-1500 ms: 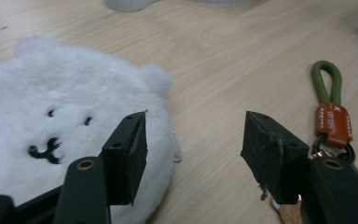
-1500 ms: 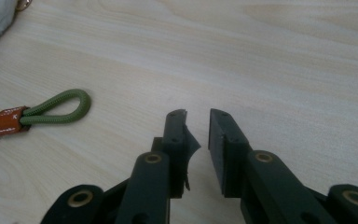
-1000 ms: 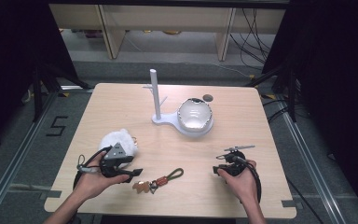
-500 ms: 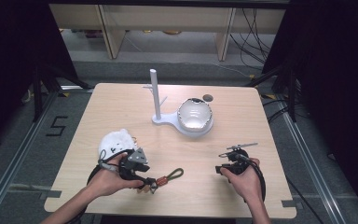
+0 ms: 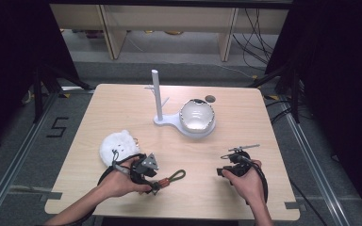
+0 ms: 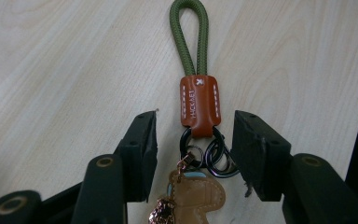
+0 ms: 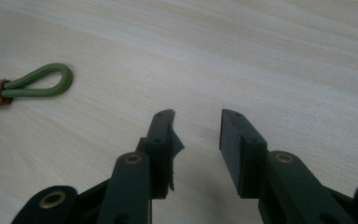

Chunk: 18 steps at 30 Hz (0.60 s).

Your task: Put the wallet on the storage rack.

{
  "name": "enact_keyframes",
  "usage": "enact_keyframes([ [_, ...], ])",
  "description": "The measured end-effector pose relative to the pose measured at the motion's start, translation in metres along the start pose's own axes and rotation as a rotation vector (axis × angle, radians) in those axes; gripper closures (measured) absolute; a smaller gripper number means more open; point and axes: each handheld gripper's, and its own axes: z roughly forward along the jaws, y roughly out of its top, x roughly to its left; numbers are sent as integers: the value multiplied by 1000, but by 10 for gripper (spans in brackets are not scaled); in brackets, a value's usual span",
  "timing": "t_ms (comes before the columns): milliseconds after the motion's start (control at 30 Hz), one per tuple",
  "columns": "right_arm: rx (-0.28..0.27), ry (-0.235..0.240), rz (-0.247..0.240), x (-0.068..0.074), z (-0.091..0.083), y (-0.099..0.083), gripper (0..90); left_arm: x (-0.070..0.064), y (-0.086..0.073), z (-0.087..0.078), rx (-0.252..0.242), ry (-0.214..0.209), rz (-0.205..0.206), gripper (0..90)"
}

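Left gripper view | L gripper (image 6: 195, 140) fingers apart astride keychain (image 6: 196, 107) | R gripper (image 7: 196, 135) fingers apart, nothing btwn

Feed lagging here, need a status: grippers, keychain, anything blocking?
Left gripper open, jaws either side of keychain rings, not clamped. Right gripper open, holding nothing. Keychain flat on table. White fluffy item behind left hand, not blocking.
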Motion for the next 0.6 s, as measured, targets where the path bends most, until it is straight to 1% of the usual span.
enact_keyframes([
  [33,0,2,7,1,0,0,655,-1,0,1,-5,-3,-8,496],
  [67,6,9,19,2,0,0,655,-1,1,2,-1,-4,0,496],
  [100,0,3,18,2,1,0,654,-1,2,3,2,-6,4,496],
  [133,3,3,21,2,1,0,654,-2,2,4,-4,-8,-5,496],
  [167,-7,6,3,1,2,0,654,-2,3,5,0,-7,0,497],
  [200,-8,6,6,2,2,0,654,-3,3,6,3,-3,-2,496],
  [267,-8,6,6,2,2,0,653,-3,4,7,10,2,9,496],
  [333,-11,-1,5,2,3,0,653,-4,5,8,10,-1,6,496],
  [367,-8,10,3,2,3,0,653,-4,5,8,11,-1,7,496],
  [400,-6,13,1,2,3,-1,653,-5,5,9,2,-3,-1,495],
  [433,-2,14,4,3,3,-1,653,-5,6,9,3,-5,1,496],
  [467,2,9,7,4,3,-1,653,-3,6,7,6,-5,6,496],
  [500,5,7,6,4,4,-1,653,-2,6,5,0,-3,3,496],
  [567,4,7,8,4,4,-1,653,4,4,-3,2,10,0,496],
  [600,4,9,5,4,3,-1,653,9,3,-7,0,22,-13,493],
])
